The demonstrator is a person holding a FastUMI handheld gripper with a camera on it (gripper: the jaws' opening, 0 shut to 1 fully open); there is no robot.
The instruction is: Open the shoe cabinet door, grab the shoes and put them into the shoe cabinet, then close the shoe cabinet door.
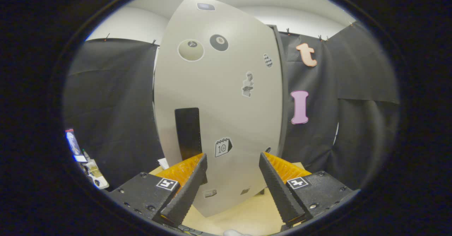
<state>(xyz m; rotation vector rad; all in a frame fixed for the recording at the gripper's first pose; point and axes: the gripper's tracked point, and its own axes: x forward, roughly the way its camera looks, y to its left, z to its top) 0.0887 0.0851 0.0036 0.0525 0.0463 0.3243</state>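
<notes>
Gripper view: gripper [233, 174] spread wide, holding nothing, aimed at the shoe cabinet door [219, 98] just ahead. Door is a pale panel with stickers; dark handle [188, 133] sits just beyond the left finger. Door looks flush or nearly so, dark edge along its far side. Shoes: cannot tell where, maybe inside. Pale floor [243, 214] under the fingers. Step: fits either reaching to open or having just closed; the pictures don't settle it. If opening, the fingers need lining up around that handle.
</notes>
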